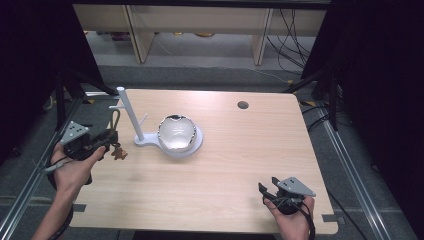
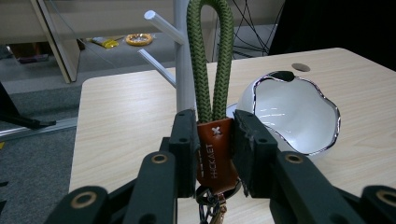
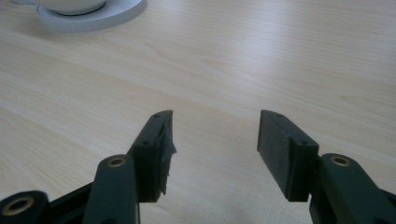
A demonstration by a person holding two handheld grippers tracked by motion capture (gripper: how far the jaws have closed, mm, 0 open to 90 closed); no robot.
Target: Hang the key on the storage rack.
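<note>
Here, the left gripper clamps a keychain's brown tab, its green loop upright just below the white rack's pegs at upper centre; the right gripper gapes idle.

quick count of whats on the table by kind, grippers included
grippers: 2, the left gripper and the right gripper
keychain strap with its brown leather tab: 1
white peg stand: 1
white bowl: 1
total: 5
</note>
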